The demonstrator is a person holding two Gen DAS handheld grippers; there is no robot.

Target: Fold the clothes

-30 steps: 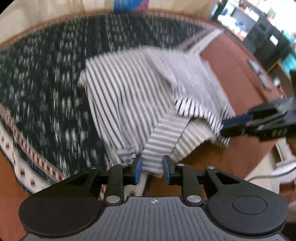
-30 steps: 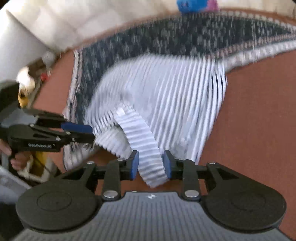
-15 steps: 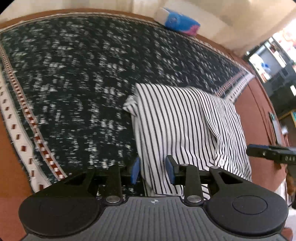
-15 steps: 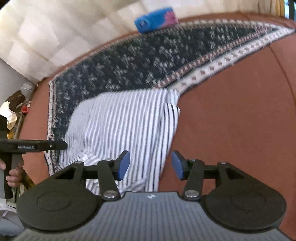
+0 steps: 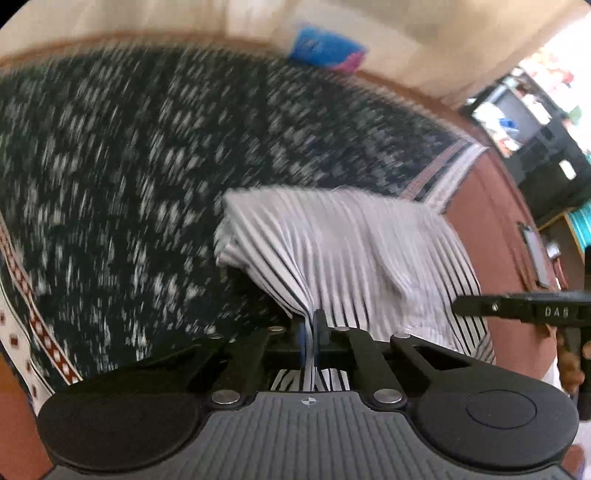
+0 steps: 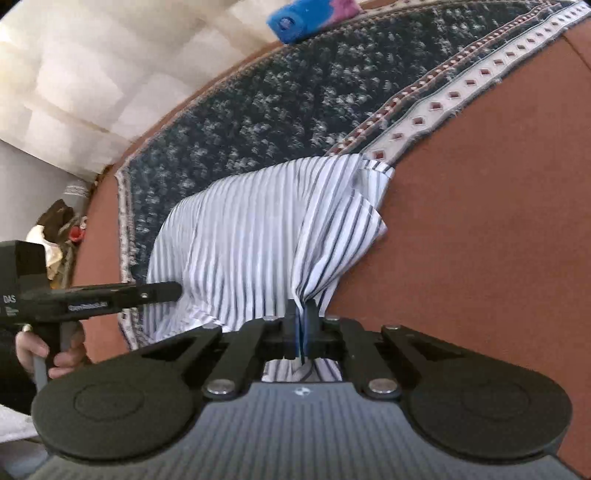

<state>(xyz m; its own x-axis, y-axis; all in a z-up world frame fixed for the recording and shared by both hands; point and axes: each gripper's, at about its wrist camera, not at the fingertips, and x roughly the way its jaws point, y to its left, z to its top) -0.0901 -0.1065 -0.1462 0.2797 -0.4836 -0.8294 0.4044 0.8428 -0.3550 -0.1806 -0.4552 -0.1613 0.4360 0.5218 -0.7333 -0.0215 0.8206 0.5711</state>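
A white shirt with thin dark stripes [image 5: 351,258] [image 6: 251,236] lies partly folded across the edge of a dark patterned cloth [image 5: 129,166] [image 6: 295,96]. My left gripper [image 5: 312,325] is shut on the shirt's near edge, and the fabric bunches up into its jaws. My right gripper [image 6: 301,314] is shut on the near edge at the shirt's other side, with pleats running into its jaws. Each gripper shows in the other's view: the right one [image 5: 517,308] at the right, the left one [image 6: 110,293] at the left, held by a hand [image 6: 55,350].
The brown surface [image 6: 480,221] lies bare to the right of the shirt. A blue and pink packet [image 5: 325,48] [image 6: 306,16] sits beyond the cloth by the pale wall. Dark shelving and clutter [image 5: 535,122] stand past the surface's far right edge.
Both grippers were open half a second ago and have shut on the shirt's near edge. The edge now lifts and bunches at each gripper.
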